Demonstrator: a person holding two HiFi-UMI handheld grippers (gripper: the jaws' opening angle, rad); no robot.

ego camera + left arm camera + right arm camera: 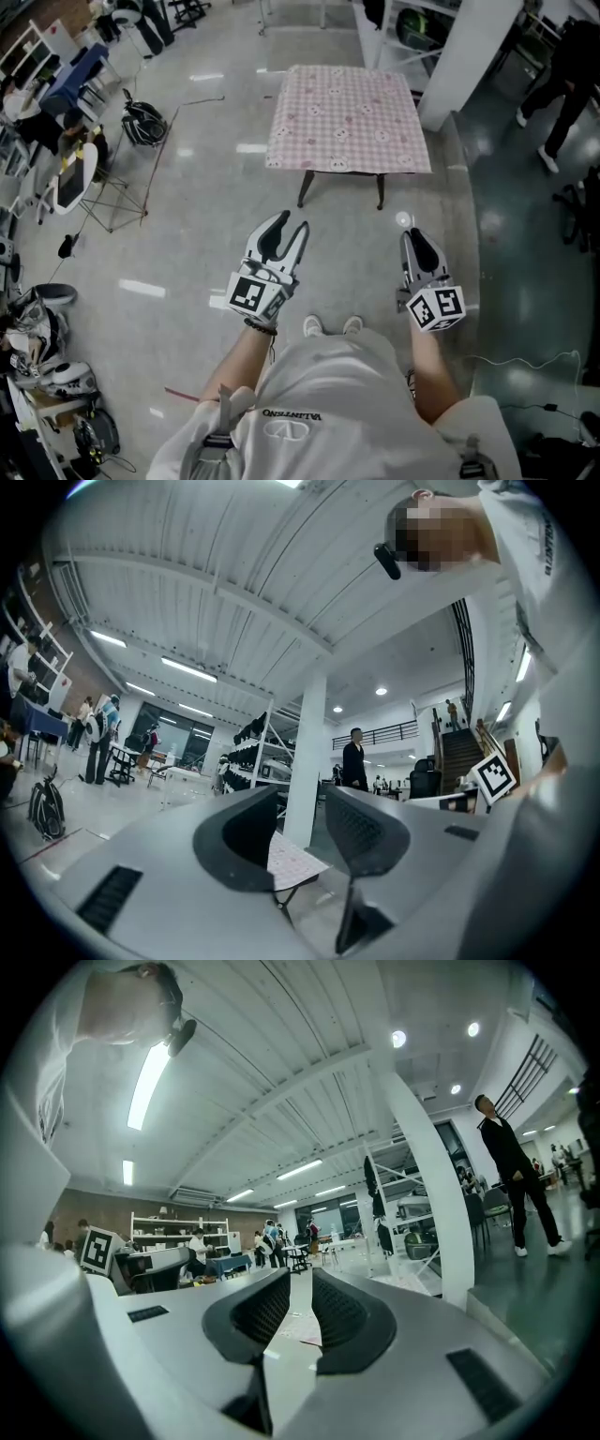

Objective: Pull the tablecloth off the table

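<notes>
Table [305, 187]: stands out on the open floor, well ahead of the person; only its dark legs show under the cover
Cloth [347, 117]: pink, printed, spread flat over the whole top, its edges hanging a little way down each side; nothing seen standing on it
Handling: looks thin, soft and light; I'd judge it will bunch and slide readily, and gather rather than come away as a sheet if tugged at one spot
Where to grip: the hanging near edge, towards its two corners, one per gripper; the hem there is free of the top, so jaws could close on fabric alone
Arms: both held forward at about waist height, side by side, pointing at the table but well short of it
Left gripper [291, 227]: tilted slightly right; jaws clearly apart with nothing between them, the far cloth showing through the gap in its own view
Right gripper [413, 236]: points straight ahead; jaws almost together, only a slit left, holding nothing
</notes>
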